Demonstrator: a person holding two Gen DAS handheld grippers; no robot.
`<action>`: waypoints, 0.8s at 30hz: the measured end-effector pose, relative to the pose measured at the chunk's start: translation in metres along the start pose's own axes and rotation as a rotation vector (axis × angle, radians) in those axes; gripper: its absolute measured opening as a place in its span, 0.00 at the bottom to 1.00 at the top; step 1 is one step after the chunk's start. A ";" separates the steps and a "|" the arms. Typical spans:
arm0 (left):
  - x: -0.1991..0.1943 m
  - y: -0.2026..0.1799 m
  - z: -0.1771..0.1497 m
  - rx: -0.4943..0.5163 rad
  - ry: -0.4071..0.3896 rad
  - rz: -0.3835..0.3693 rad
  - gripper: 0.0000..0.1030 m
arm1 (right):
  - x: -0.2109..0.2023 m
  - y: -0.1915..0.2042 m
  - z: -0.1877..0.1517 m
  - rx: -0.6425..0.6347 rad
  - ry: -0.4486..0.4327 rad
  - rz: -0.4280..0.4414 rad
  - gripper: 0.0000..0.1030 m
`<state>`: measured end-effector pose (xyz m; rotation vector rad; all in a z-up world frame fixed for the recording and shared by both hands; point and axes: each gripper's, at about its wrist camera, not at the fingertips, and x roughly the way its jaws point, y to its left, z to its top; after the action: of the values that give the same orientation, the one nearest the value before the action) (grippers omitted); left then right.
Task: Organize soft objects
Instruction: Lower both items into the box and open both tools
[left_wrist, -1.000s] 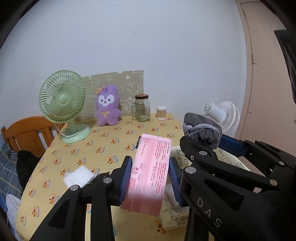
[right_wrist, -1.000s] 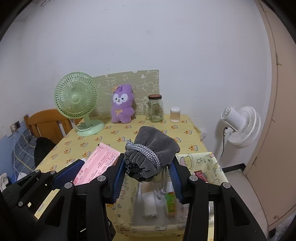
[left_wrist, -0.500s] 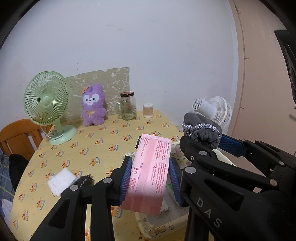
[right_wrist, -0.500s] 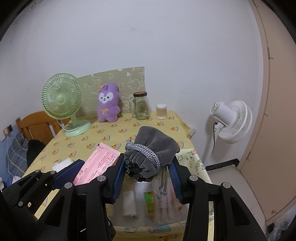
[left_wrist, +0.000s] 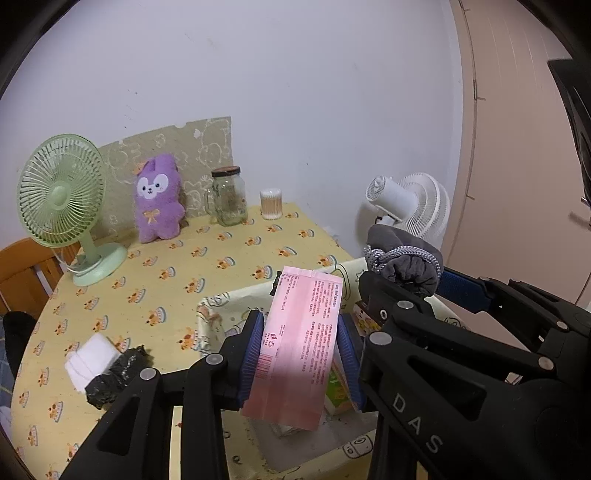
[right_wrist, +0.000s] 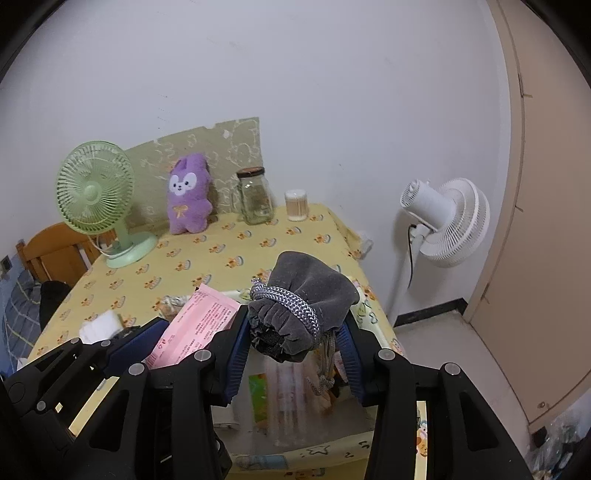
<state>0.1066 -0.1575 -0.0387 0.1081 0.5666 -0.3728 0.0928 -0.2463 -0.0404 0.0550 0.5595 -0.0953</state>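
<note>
My left gripper (left_wrist: 301, 354) is shut on a pink soft packet (left_wrist: 303, 339) and holds it above a cream fabric storage box (left_wrist: 216, 310) at the table's near right corner. My right gripper (right_wrist: 293, 347) is shut on a grey drawstring pouch (right_wrist: 306, 299) and holds it over the same box (right_wrist: 373, 310). The pouch also shows in the left wrist view (left_wrist: 406, 258), and the pink packet in the right wrist view (right_wrist: 195, 328). The box holds a green packet (right_wrist: 258, 395) and other items.
On the yellow tablecloth (left_wrist: 177, 266) stand a green desk fan (left_wrist: 62, 199), a purple plush bunny (left_wrist: 157, 199), a glass jar (left_wrist: 227, 195) and a cotton swab tub (left_wrist: 271, 203). A white folded cloth (left_wrist: 92, 358) and a black object (left_wrist: 114, 376) lie at the left. A white floor fan (right_wrist: 447, 218) stands at the right.
Both grippers have moved right and up over the storage box, still holding the packet and the pouch. The box now lies directly under them.
</note>
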 end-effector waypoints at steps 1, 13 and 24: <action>0.002 -0.001 -0.001 0.001 0.005 -0.003 0.40 | 0.001 -0.001 -0.001 0.002 0.003 -0.002 0.47; 0.016 -0.005 -0.007 0.034 0.045 -0.003 0.64 | 0.016 -0.008 -0.013 0.043 0.034 0.002 0.47; 0.024 0.007 -0.011 0.022 0.085 0.019 0.77 | 0.033 0.002 -0.018 0.049 0.073 0.060 0.49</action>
<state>0.1226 -0.1561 -0.0609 0.1508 0.6449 -0.3569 0.1116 -0.2452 -0.0730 0.1235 0.6280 -0.0489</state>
